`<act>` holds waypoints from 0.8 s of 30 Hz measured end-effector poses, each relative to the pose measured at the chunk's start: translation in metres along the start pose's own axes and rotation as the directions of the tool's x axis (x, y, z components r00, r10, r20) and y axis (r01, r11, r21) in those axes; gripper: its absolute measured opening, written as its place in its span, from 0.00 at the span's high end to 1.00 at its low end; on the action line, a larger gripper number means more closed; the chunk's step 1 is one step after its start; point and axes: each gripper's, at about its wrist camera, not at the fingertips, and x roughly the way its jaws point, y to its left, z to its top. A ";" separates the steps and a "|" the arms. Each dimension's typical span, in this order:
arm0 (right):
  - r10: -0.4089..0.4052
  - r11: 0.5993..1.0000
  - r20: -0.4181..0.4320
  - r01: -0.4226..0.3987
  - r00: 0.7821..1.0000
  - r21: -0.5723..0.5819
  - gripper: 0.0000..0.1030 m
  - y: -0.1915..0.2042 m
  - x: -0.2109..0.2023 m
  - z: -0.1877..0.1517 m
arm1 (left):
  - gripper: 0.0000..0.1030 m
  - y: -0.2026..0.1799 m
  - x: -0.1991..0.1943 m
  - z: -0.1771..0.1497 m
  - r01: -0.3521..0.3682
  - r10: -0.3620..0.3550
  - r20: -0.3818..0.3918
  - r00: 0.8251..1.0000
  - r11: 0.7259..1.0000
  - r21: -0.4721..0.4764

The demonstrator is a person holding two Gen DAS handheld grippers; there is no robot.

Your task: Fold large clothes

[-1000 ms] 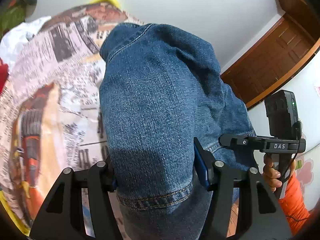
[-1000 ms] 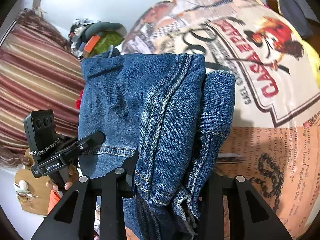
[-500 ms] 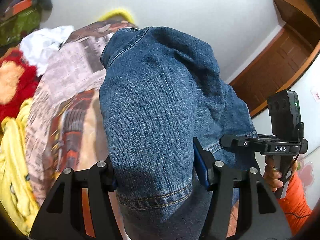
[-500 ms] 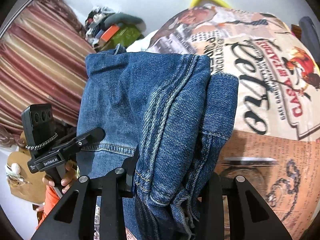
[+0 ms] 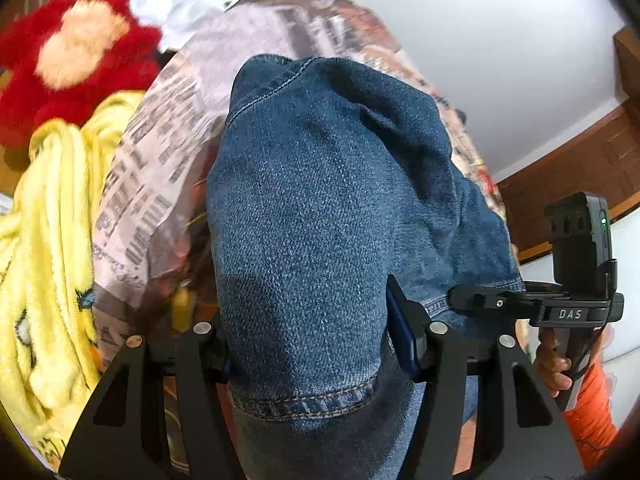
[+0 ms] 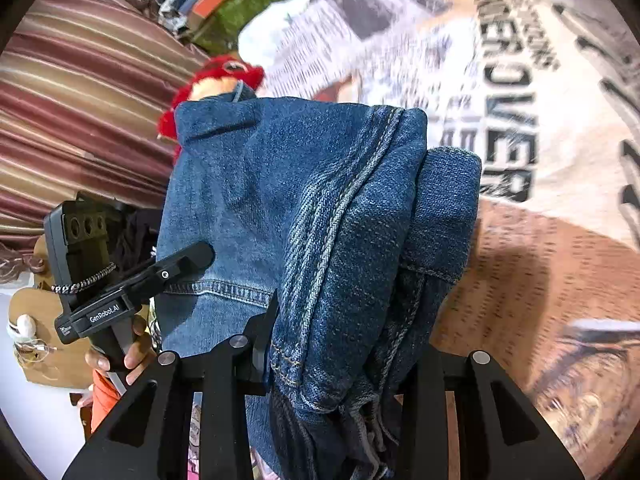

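Note:
Folded blue jeans hang between both grippers, held in the air above a bed with a newspaper-print cover. My left gripper is shut on a thick fold of the jeans near a hem. My right gripper is shut on the bundled seam and hem end of the jeans. Each gripper shows in the other's view: the right one at the right edge, the left one at the left. The denim hides the fingertips.
A red plush toy and a yellow blanket lie left of the bed cover. A striped curtain and a pile of things stand behind. A brown wooden door is at the right.
Both grippers have swung with the jeans toward the bed's left side; the red plush and yellow blanket have come into view. Grips are unchanged.

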 end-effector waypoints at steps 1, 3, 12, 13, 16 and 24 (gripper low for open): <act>0.002 1.000 -0.011 -0.002 1.000 0.006 0.68 -0.002 0.008 0.002 | 0.42 0.008 0.008 -0.002 -0.008 0.008 -0.011 1.000 1.000 -0.007; 0.005 1.000 -0.032 -0.004 0.999 0.014 0.68 -0.010 0.026 0.007 | 0.42 0.021 0.018 -0.005 -0.007 0.007 -0.026 1.000 1.000 -0.030; 0.011 0.998 -0.011 -0.012 1.000 -0.054 0.53 -0.020 0.039 0.005 | 0.34 0.038 0.024 -0.022 -0.006 0.006 0.012 1.000 0.999 -0.039; -0.010 0.998 -0.005 0.010 1.000 -0.059 0.41 -0.021 0.037 0.002 | 0.34 0.032 0.020 -0.024 -0.038 0.038 0.018 0.999 0.999 -0.016; -0.131 0.985 0.049 0.135 0.990 -0.104 0.23 -0.021 0.024 -0.011 | 0.32 0.013 0.007 -0.035 -0.144 0.141 0.045 0.989 0.987 0.072; -0.204 0.966 0.126 0.221 0.971 -0.136 0.23 -0.026 -0.021 -0.048 | 0.29 0.001 -0.026 -0.073 -0.263 0.241 0.137 0.961 0.950 0.167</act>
